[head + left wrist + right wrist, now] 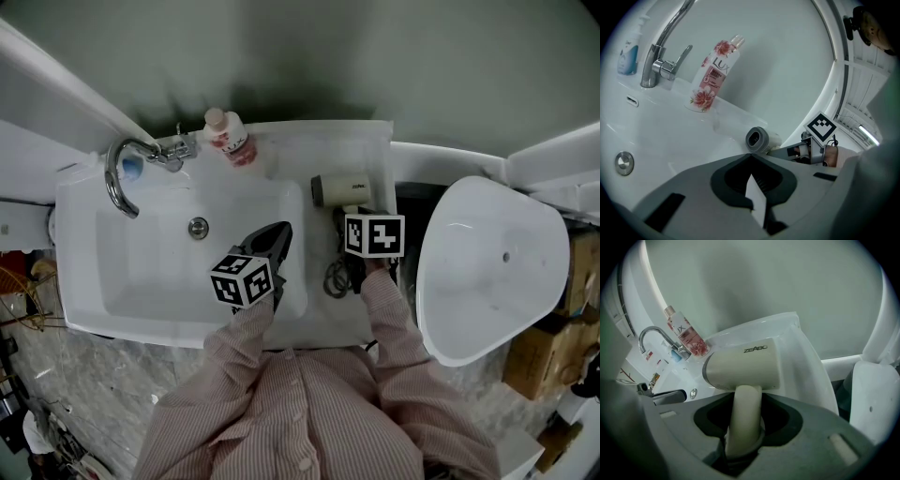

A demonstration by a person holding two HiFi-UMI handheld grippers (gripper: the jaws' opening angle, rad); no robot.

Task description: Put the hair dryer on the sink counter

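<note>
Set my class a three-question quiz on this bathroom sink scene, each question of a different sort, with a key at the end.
1. True or false: the hair dryer lies inside the sink basin.
2. Which tool has the dryer's handle between its jaws? A. left tool B. right tool C. neither
3. Fill in: the bottle standing beside the faucet has a ____ label with flowers.

Key
1. False: it lies on the counter, to the right of the basin.
2. B
3. pink
</note>
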